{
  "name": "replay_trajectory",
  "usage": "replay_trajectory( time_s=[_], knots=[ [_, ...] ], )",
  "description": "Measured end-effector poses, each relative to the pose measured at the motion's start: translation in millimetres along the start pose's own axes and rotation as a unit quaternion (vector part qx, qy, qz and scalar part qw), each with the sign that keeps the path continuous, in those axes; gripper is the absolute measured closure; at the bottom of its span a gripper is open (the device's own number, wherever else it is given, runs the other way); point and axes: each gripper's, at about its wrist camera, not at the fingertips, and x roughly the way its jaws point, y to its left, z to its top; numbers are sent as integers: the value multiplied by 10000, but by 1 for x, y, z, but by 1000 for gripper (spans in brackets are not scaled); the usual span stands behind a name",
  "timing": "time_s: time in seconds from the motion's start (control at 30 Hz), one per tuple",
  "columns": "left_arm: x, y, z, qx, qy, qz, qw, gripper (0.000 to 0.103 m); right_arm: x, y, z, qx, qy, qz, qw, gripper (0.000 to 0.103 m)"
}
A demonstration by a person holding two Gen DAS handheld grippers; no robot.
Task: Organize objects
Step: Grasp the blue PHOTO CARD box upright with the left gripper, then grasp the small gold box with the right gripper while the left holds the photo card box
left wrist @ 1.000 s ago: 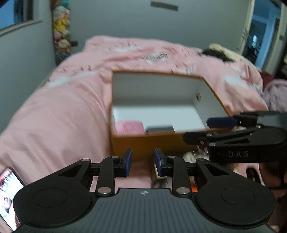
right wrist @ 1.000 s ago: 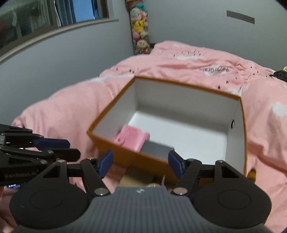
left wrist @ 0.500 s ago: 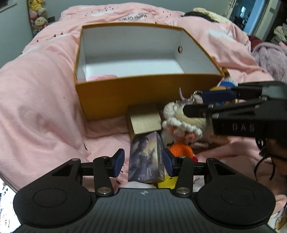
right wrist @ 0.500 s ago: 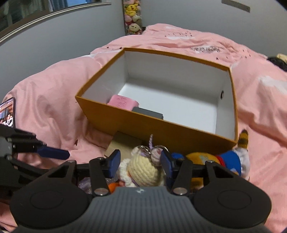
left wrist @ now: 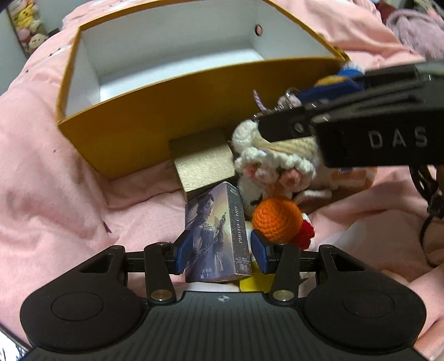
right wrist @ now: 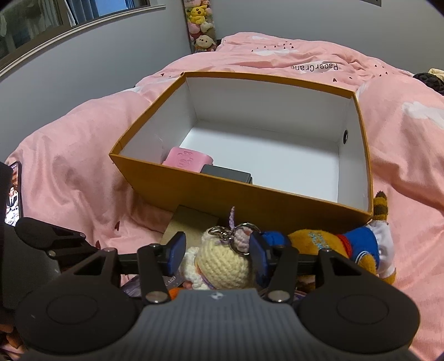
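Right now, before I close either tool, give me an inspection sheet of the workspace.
Surface: pink duvet, rumpled.
Job's things: orange box open, holding a pink case and a grey case; card box, crochet doll, plush tiger and gold box lie outside.
Clutter: phone at the bed's edge.
Grippers: left tool straddles the card box; right tool straddles the crochet doll.
Cables: black cord.
Surroundings: plush toys against the wall.
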Motion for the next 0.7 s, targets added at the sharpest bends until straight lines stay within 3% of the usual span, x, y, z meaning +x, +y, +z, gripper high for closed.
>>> replay_trajectory(
  time_s=[0.37,0.63,0.7],
  knots=[
    [26,-17,2,541,336,421,9971,47,3,-5,4,97,18,63,9999,49],
    [8,-5,-5,333,132,366,9987,68,-13,3,24,-14,-192,194,9996,48],
    [2,-1,-7,248,55,384,9989,72,-7,8,31,-2,-9,307,9995,46]
  ],
)
